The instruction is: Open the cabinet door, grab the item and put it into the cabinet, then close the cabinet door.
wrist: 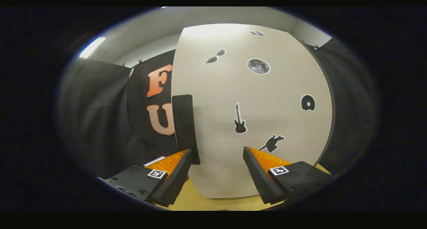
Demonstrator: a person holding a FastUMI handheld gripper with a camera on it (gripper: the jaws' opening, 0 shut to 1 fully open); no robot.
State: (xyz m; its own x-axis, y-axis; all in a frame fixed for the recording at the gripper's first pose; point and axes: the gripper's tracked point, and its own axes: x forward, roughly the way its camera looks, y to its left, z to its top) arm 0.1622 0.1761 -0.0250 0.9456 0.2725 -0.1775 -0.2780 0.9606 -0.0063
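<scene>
Gripper (218,157) spread wide, holding nothing, fingers (176,175) aimed at the closed cabinet door (267,98) just ahead. Dark vertical handle (185,127) at the door's left edge, directly beyond the left fingertip; contact between the two not discernible. Door front pale, dotted with stickers, among them a guitar (240,120) between and beyond the fingers, above a wooden tabletop (200,202).
</scene>
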